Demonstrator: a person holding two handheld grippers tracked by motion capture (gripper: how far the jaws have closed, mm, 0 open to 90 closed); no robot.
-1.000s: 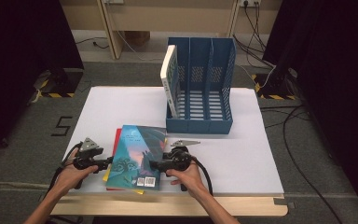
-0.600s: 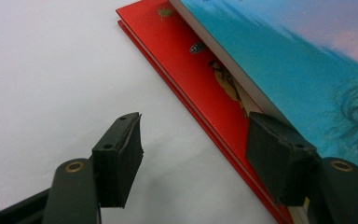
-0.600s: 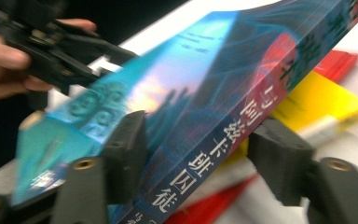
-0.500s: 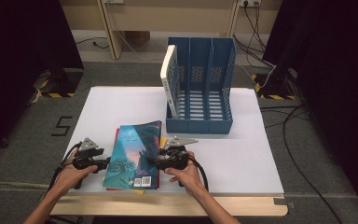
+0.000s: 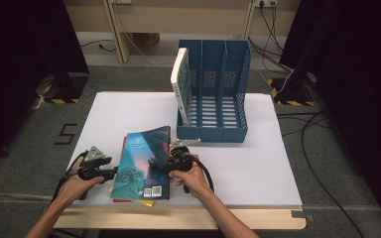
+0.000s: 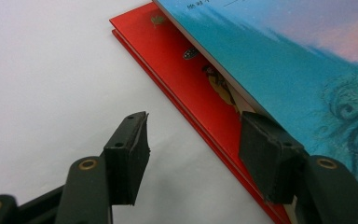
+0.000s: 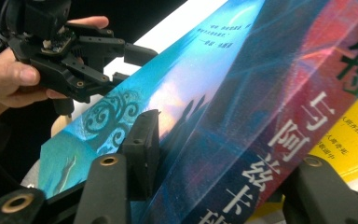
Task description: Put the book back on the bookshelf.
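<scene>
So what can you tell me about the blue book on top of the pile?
The blue book is a glossy paperback with swirly teal art, a pinkish sky and a barcode near its bottom corner. It lies on a red book and a yellow one, its right edge tipped up. The right gripper has its jaws around the spine; the left gripper touches its other edge.

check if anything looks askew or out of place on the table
The blue book sits tilted, its right edge raised off the red book and yellow book under it, between the right gripper's jaws. In the blue file rack, a white book leans against the left wall instead of standing straight.
</scene>
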